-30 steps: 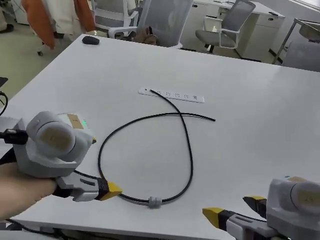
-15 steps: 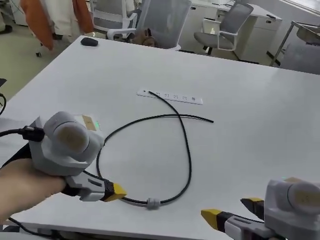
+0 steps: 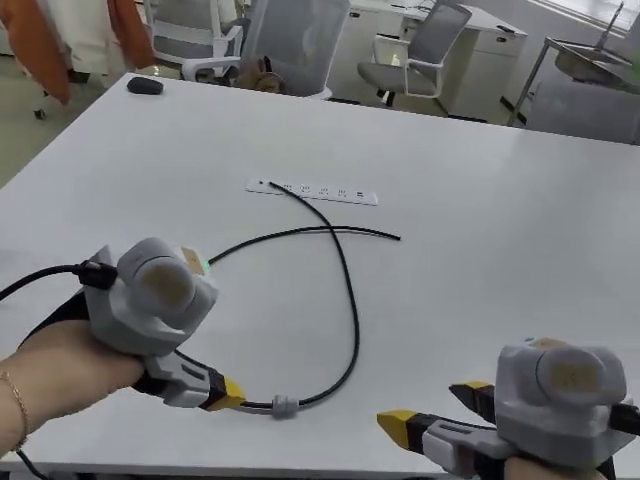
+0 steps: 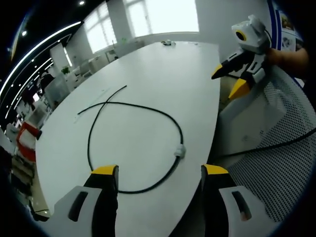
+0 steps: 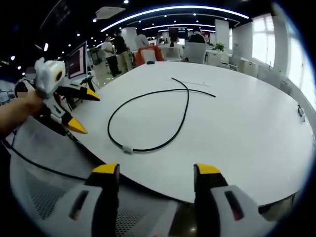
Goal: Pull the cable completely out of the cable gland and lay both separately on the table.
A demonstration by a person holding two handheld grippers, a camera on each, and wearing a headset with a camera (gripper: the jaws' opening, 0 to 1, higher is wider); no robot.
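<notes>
A long black cable [image 3: 351,300] lies in a crossed loop on the white table [image 3: 480,220]. It runs through a small grey cable gland [image 3: 284,405] near the front edge. My left gripper [image 3: 222,393] stands open just left of the gland, its yellow tips low over the table and not touching it. In the left gripper view the gland [image 4: 179,151] lies a little beyond the open left gripper [image 4: 159,172]. My right gripper [image 3: 436,408] is open off the table's front edge, right of the gland. From the right gripper [image 5: 156,170] the gland [image 5: 128,148] and cable [image 5: 183,116] lie ahead.
A white power strip [image 3: 312,190] lies past the loop, with one cable end over it. A dark mouse [image 3: 145,86] sits at the far left corner. Office chairs [image 3: 290,40] stand behind the table, and a person in orange [image 3: 55,40] is at the upper left.
The camera has shifted. My left gripper has crept right along the front edge, closer to the gland. The cable and gland have not moved.
</notes>
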